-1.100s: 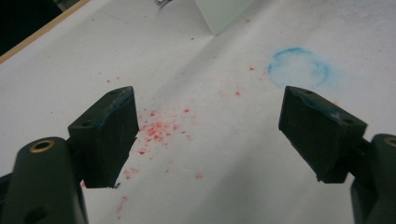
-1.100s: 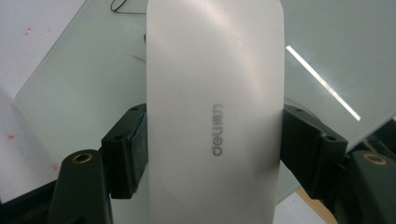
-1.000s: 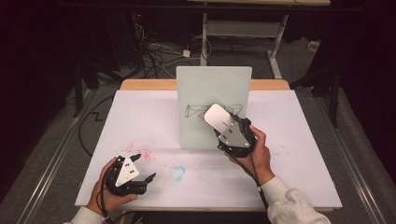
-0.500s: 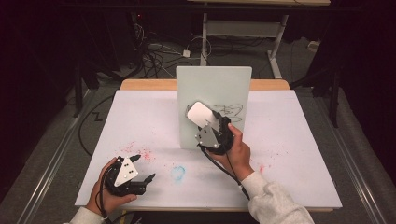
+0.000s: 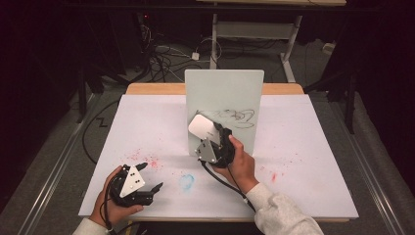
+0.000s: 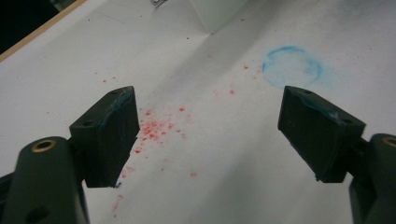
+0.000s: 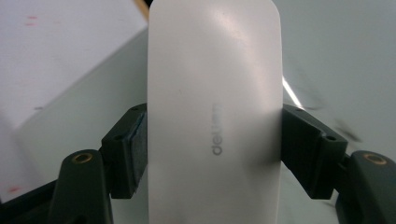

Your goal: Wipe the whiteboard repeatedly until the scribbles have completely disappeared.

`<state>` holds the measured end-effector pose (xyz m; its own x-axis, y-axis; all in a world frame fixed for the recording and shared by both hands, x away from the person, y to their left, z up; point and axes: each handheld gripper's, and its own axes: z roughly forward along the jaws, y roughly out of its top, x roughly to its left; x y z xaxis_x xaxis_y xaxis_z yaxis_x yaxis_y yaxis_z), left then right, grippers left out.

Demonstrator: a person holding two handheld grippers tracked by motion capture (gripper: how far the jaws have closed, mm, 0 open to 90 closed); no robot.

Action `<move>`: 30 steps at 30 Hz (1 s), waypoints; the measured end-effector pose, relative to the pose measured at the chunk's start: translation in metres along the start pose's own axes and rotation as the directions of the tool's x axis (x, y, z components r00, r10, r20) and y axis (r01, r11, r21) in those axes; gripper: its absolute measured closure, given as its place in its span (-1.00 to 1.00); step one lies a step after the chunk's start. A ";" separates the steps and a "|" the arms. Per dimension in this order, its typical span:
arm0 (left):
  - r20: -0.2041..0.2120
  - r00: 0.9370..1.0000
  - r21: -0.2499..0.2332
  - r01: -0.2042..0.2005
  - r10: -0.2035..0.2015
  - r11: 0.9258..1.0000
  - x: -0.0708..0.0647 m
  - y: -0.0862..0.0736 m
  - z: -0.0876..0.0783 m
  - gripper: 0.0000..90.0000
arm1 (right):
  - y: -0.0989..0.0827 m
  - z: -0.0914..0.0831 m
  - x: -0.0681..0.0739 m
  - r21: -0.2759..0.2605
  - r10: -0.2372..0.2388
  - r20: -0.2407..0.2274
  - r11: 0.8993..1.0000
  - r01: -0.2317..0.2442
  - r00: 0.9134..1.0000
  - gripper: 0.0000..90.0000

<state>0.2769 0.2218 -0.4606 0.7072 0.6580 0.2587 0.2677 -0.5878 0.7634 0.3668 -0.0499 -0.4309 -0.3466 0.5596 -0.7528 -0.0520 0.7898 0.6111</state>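
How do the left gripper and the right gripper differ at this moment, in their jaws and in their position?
The left gripper has its jaws wide apart with nothing between them; the right gripper has its jaws shut on a white eraser. The left gripper sits low over the white table sheet near red specks; the right gripper is raised against the upright whiteboard, beside black scribbles. Both are hand-held, with black jaws.

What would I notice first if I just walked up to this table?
Probably the upright whiteboard in the middle of the table, with black scribbles on it. The right gripper presses a white eraser against it. Near the open left gripper, red specks and a blue ring stain the tabletop.
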 end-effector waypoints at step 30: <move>-0.012 1.000 -0.005 0.013 -0.014 1.000 0.000 0.000 -0.003 -0.54 | 0.026 0.009 0.010 -0.028 0.215 0.057 0.977 -0.214 0.975 -0.31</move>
<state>0.2748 0.2230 -0.4592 0.6953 0.6717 0.2556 0.2742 -0.5767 0.7696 0.3699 -0.0212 -0.4249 -0.2961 0.7296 -0.6164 -0.0029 0.6447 0.7644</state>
